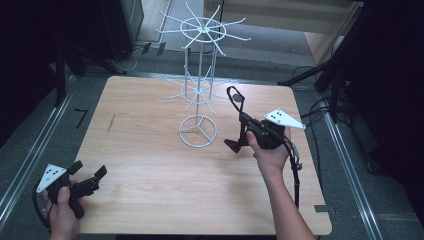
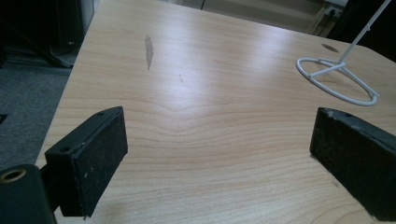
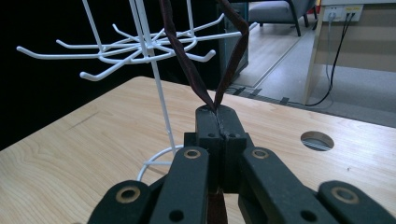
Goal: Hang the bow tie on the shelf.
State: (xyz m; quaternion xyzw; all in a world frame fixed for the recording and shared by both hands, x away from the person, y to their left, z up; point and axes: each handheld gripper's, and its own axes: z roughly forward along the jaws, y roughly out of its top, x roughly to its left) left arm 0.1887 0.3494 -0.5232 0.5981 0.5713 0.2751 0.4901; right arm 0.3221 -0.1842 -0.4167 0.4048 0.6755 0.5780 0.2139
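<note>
Right gripper, jaws clamped on a dark maroon strap loop rising above them, just short of the white wire hook stand. Lift the loop over a prong, keep it open. Left gripper rests, jaws apart, above pale wooden tabletop.

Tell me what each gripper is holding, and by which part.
Right gripper pinches a dark strap loop near its bottom, where both sides meet. Left gripper holds nothing.
</note>
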